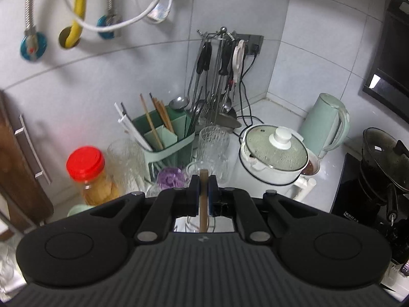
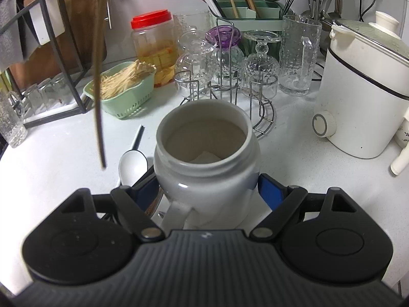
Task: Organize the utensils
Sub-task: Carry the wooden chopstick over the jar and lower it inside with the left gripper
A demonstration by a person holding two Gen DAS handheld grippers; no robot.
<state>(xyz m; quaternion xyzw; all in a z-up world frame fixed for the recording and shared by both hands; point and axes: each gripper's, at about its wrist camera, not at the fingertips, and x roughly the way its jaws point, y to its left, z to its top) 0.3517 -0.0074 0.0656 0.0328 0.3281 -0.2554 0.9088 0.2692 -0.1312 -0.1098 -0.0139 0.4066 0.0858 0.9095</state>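
One white cooker [image 2: 363, 81], then one grey mug [image 2: 207, 163] clamped in the right gripper [image 2: 208, 192], standing on the counter [image 2: 51, 174]; one chopstick [image 2: 98, 76] pinched in the left gripper [image 1: 203, 192], hanging above one spoon [image 2: 133, 165]

Both wrist views look down, sharing the green utensil holder [image 1: 166, 138].

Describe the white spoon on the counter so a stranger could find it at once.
Start at the grey ceramic mug held in the right gripper. The white spoon lies on the white counter just left of it, the only utensil lying flat there.
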